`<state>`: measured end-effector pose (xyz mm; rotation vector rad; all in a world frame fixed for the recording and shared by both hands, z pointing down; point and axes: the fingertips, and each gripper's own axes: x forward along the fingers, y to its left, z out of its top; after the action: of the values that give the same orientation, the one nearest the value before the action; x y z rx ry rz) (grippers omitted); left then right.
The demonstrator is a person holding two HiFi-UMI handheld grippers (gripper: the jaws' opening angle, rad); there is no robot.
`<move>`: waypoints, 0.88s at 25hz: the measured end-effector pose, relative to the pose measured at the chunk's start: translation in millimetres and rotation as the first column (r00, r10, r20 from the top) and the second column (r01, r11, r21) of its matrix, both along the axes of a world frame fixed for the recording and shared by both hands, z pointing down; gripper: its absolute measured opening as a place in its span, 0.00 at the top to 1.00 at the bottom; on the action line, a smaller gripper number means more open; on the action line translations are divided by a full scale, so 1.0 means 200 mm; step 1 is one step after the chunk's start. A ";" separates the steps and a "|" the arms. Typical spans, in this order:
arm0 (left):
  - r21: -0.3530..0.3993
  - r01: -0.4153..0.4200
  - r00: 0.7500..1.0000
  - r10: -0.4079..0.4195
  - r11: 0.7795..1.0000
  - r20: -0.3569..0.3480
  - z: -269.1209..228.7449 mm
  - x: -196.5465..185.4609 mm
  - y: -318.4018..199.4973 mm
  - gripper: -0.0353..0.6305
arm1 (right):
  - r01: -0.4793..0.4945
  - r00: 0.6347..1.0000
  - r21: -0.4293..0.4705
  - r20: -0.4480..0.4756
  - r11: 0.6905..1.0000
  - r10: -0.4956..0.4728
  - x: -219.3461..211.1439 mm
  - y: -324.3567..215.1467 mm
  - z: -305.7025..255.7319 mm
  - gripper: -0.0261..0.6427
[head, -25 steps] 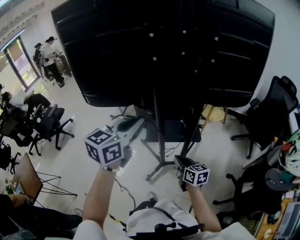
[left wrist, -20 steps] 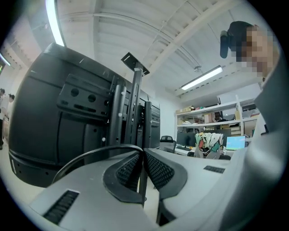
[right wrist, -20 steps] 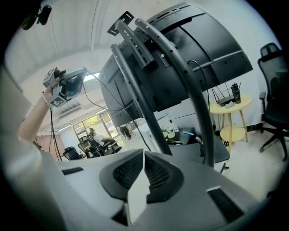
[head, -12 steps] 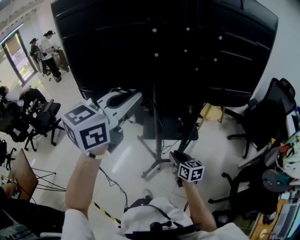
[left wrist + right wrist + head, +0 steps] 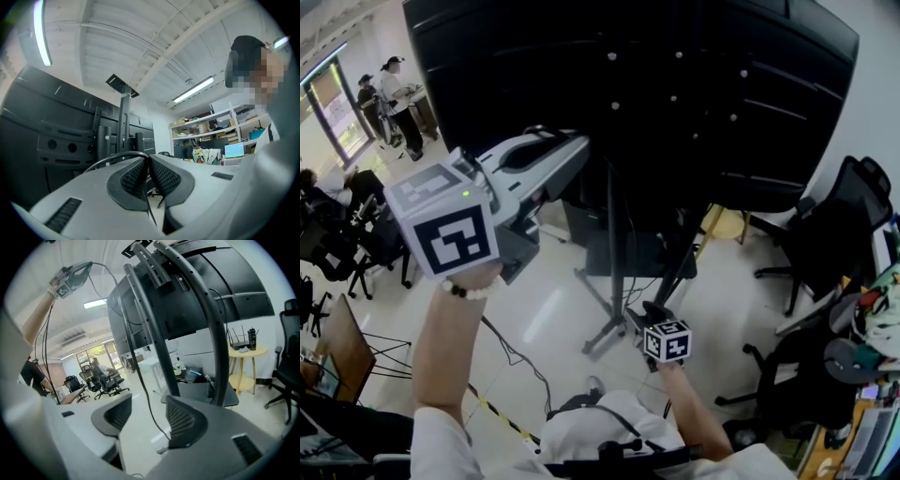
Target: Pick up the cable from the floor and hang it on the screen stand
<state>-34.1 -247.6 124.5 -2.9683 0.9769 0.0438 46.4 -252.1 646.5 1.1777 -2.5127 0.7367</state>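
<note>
1. The left gripper (image 5: 574, 150) is being held high at the left of the head view, in front of the lower edge of the black screen (image 5: 628, 84)
2. In the left gripper view its jaws are standing closed on the cable (image 5: 111, 158); a black loop is arching out to the left of the pressed pads (image 5: 161, 176), and a thin strand is dropping below them
3. In the head view the cable (image 5: 508, 349) is trailing from beneath the left forearm down towards the floor (image 5: 553, 300), near the person's feet
4. The right gripper (image 5: 639, 317) is sitting low and near the foot of the screen stand (image 5: 611, 244), tilting somewhat downward
5. Its jaws have just been opening and are now standing wide; in the right gripper view a strand of the cable (image 5: 140, 357) is running down through the gap, closer to the right pad (image 5: 180, 420), with neither pad pressing on it
6. The same view is showing the cable leading from the left gripper (image 5: 86, 268) at upper left across to the stand's posts (image 5: 157, 333) and hanging down beside them; whether it is resting on the stand cannot be told
7. Office chairs (image 5: 825, 234) and a round yellow table (image 5: 246, 350) are standing around
</note>
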 end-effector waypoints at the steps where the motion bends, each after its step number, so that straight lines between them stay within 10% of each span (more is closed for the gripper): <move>1: 0.007 -0.004 1.000 0.004 1.000 -0.003 -0.03 0.00 0.00 0.93 | 0.002 1.000 0.010 -0.011 1.000 -0.002 -0.01 -0.01 0.00 0.58; 22: 0.051 -0.070 0.998 0.069 0.996 0.014 -0.28 0.12 -0.09 0.92 | -0.047 0.998 0.065 -0.044 0.997 0.050 0.02 -0.27 -0.03 0.61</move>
<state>-9.9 -265.4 67.5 -2.9512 0.8578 0.0503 50.9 -306.4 640.7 1.2668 -2.4950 0.6383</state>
